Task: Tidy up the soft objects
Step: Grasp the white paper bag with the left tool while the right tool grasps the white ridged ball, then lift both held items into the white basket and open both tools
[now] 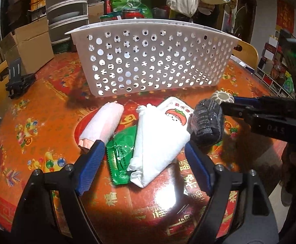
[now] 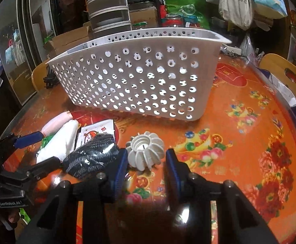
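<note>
A white perforated basket (image 1: 148, 59) stands at the back of the table; it also shows in the right wrist view (image 2: 135, 77). In front lie a pink roll (image 1: 105, 124), a green packet (image 1: 121, 154), a white folded bundle (image 1: 158, 142), a tomato-print pouch (image 1: 176, 111) and a dark knit bundle in clear wrap (image 1: 206, 122). My left gripper (image 1: 143, 162) is open, low over the white bundle and green packet. My right gripper (image 2: 145, 162) is open, straddling a white ribbed plastic ball (image 2: 145, 152); the dark bundle (image 2: 93, 158) lies against the outside of its left finger.
The table has an orange floral cover (image 2: 239, 142). Cardboard boxes (image 1: 27, 46) and a black clip (image 1: 17, 81) sit at the left. Stacked containers (image 1: 66, 10) and bags (image 1: 131, 2) crowd behind the basket. Wooden chair backs (image 2: 284, 75) edge the table.
</note>
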Motion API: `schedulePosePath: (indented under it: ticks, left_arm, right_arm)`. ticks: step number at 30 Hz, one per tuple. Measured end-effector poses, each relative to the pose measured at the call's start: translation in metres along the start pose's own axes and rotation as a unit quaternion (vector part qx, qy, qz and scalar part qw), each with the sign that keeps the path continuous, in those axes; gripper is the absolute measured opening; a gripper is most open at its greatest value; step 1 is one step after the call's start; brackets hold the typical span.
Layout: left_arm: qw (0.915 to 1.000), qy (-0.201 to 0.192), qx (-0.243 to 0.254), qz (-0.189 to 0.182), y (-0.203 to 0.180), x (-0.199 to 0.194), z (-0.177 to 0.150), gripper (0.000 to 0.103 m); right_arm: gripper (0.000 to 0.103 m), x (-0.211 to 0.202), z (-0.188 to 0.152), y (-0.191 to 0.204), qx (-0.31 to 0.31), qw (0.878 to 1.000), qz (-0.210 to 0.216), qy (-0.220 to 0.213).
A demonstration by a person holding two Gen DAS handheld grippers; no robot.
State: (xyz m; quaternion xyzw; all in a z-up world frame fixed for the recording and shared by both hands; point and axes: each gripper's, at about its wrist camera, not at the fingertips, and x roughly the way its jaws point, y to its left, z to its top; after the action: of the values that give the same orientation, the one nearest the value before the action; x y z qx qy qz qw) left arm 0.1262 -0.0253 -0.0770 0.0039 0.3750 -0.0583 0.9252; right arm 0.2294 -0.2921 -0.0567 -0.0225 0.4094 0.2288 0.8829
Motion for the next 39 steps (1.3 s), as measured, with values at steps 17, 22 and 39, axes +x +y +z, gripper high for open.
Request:
schedulePosePath:
  ticks: [17,22,39]
  left_arm:
    - [0.9996,-0.023,0.017,-0.009,-0.005,-0.01,-0.004,0.036]
    - [0.9994,-0.033,0.011,-0.009,0.0,-0.022,-0.005,0.035]
    - [0.9985,-0.053,-0.01,-0.009,0.019,-0.046,-0.003,0.035]
  right_arm:
    - [0.032,-0.009,-0.003,-0.003,0.01,1.0,0.007,-0.028]
    - [0.032,-0.011,-0.003,-0.004,0.011,0.999,0.012,-0.037]
    - [0.032,-0.033,-0.012,-0.004,0.011,0.997,0.017,-0.071]
